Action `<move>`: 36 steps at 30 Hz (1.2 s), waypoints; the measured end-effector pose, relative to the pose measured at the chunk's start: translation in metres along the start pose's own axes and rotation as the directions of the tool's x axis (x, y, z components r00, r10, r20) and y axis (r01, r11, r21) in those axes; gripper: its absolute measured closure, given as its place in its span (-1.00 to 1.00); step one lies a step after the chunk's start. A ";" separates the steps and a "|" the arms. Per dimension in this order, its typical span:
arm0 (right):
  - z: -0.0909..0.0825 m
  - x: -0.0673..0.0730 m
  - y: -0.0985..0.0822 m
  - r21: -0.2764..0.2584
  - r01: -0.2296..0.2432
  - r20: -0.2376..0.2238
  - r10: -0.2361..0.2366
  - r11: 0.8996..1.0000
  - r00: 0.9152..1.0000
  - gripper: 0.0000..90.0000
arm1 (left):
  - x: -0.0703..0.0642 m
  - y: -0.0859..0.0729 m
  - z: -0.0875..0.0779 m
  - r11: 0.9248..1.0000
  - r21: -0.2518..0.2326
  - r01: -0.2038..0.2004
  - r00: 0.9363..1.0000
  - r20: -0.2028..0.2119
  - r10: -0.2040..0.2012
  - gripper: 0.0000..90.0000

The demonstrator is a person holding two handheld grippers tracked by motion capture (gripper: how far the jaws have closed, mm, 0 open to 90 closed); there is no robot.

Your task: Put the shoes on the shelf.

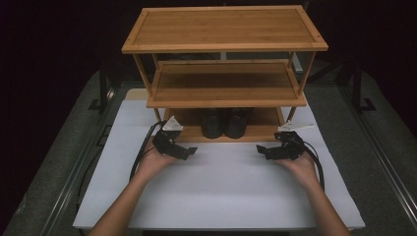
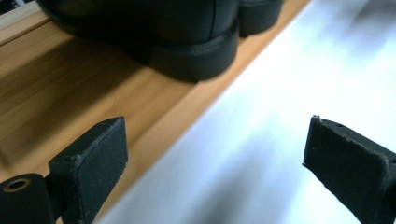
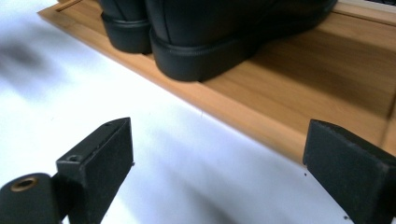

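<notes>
Pair of black leather shoes (image 1: 225, 123) parked heels-out on three-tier bamboo rack's bottom shelf (image 1: 192, 133); left gripper (image 1: 189, 152) and right gripper (image 1: 261, 149) flank them, jaws spread, empty

txt: none legible | labels: none; brands: none | nos/signs: none

Both forearms are showing bare, with no sleeves, and each hand is carrying a black gripper. The left gripper (image 1: 191, 151) and the right gripper (image 1: 261, 149) are each wearing a pale grey 3-cornered plate on top and trailing a black cable that is looping back beside the wrist. Each gripper is ending in 2 blocky black jaws with matte, slightly rough-edged pads (image 2: 100, 151), and a brass-ringed screw hole (image 3: 24, 183) is sitting at the jaw's base.
</notes>
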State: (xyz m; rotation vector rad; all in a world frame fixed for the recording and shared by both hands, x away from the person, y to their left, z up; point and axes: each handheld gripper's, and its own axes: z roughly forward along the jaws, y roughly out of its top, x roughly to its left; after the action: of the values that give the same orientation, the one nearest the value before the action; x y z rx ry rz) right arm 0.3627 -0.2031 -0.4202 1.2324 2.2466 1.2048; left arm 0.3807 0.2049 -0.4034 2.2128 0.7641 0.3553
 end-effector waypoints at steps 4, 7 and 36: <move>-0.019 0.000 -0.013 -0.005 0.008 0.009 -0.008 1.000 1.000 -0.82 | -0.003 -0.018 -0.023 1.000 -0.007 0.001 1.000 -0.011 -0.002 -0.86; -0.032 0.001 -0.024 -0.010 0.011 0.014 -0.011 1.000 1.000 -0.82 | -0.005 -0.032 -0.038 1.000 -0.010 0.007 1.000 -0.022 -0.007 -0.86; -0.088 0.002 -0.110 0.124 -0.002 0.118 -0.013 0.992 0.993 -0.89 | -0.020 -0.150 -0.102 0.992 0.067 0.108 0.985 -0.143 -0.098 -0.87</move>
State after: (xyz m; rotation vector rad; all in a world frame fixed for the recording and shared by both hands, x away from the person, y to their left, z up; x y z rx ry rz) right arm 0.2483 -0.2787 -0.4545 1.3056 2.2642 0.9756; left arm 0.2552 0.3310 -0.4446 2.2250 0.9777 0.4397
